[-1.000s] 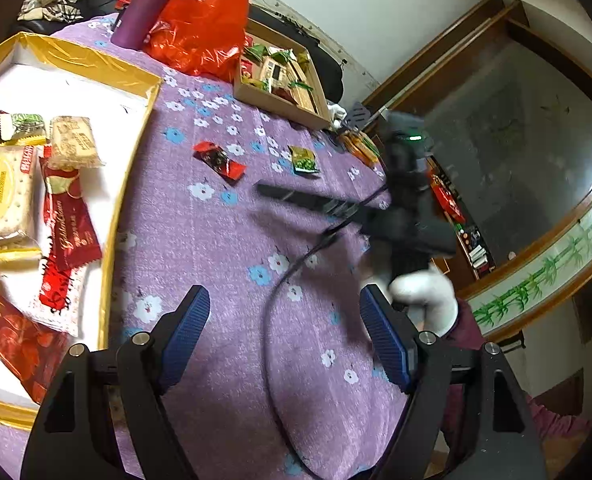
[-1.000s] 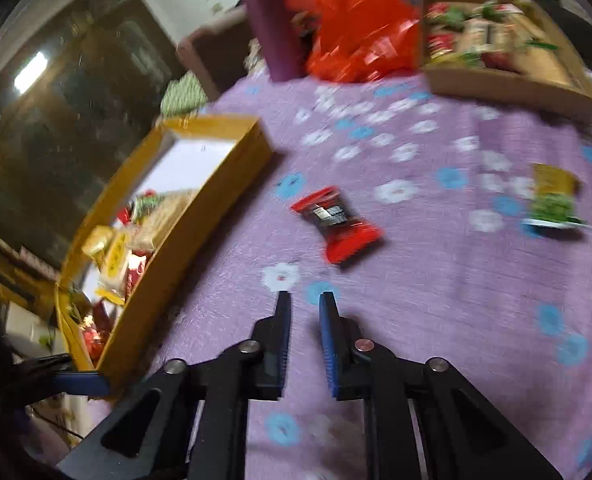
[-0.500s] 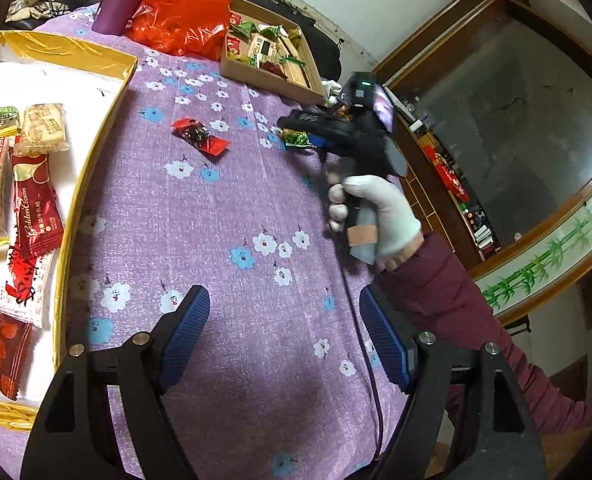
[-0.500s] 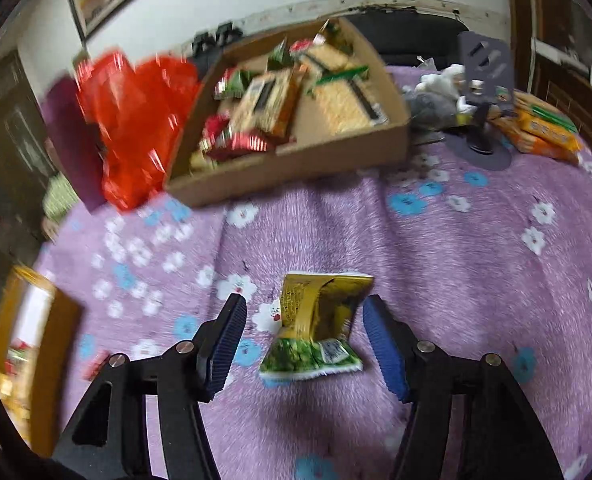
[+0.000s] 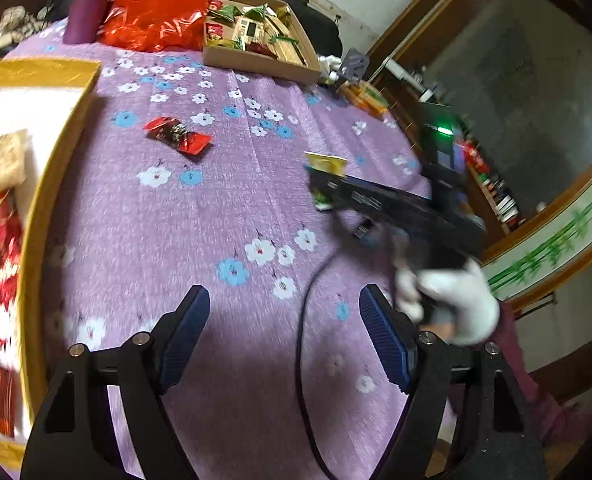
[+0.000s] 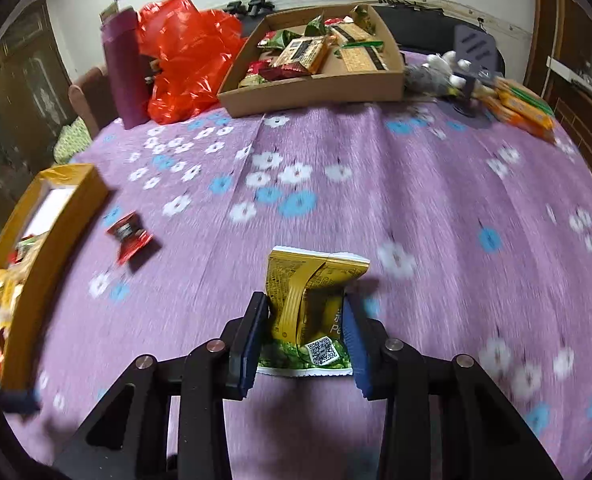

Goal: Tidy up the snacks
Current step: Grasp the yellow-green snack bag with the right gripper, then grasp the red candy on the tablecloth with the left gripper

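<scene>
Purple floral tablecloth (image 6: 436,184): one; broad bare centre, things crowded along its edges.
Gold-rimmed tray (image 5: 48,184): one, at the left edge, holding several packets; count unclear through blur.
Cardboard tray (image 6: 316,88): one, far edge, filled with snacks.
Red plastic bag (image 6: 188,60): one, beside it.
Right gripper (image 6: 306,336): clamped on the yellow-green snack packet (image 6: 312,300), near edge.
Left gripper (image 5: 284,340): spread wide, nothing between its fingers.
Red candy packet (image 5: 178,136): one, lying loose near the gold tray.
</scene>
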